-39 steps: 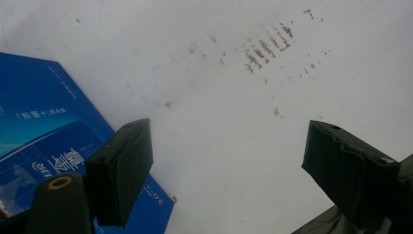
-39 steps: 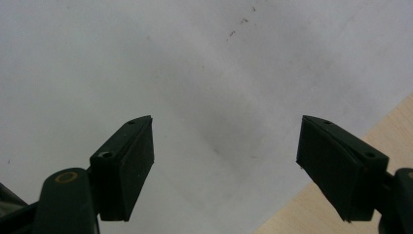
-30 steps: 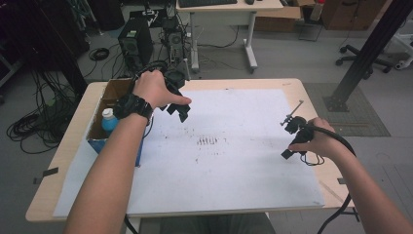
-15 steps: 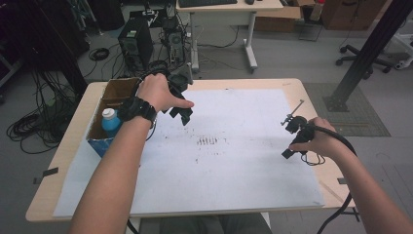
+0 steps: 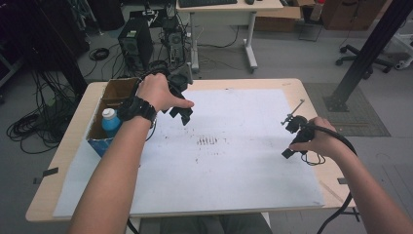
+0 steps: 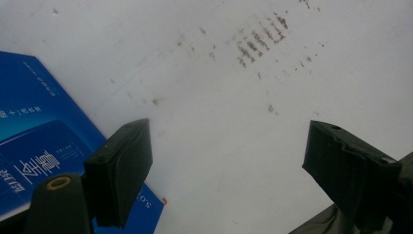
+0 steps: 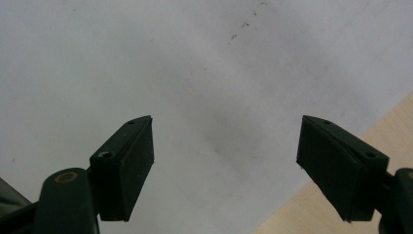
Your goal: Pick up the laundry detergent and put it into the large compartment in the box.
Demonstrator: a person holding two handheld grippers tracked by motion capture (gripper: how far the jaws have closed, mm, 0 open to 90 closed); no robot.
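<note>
Bottle (image 5: 110,121) with a blue cap stood upright in the cardboard box (image 5: 125,89) at the bench's left edge. Left gripper (image 5: 181,113) hovered nearby, right gripper (image 5: 287,141) well apart, both with fingers spread and empty. Probably light, smooth plastic, best gripped below the cap.

Your left tongs (image 6: 226,170) stood wide apart with nothing between the black jaws, held above the white sheet (image 6: 204,122) on the worktop. A blue box (image 6: 34,141) lay behind the left-hand jaw, and brown smudges (image 6: 258,44) marked the sheet farther off.
</note>
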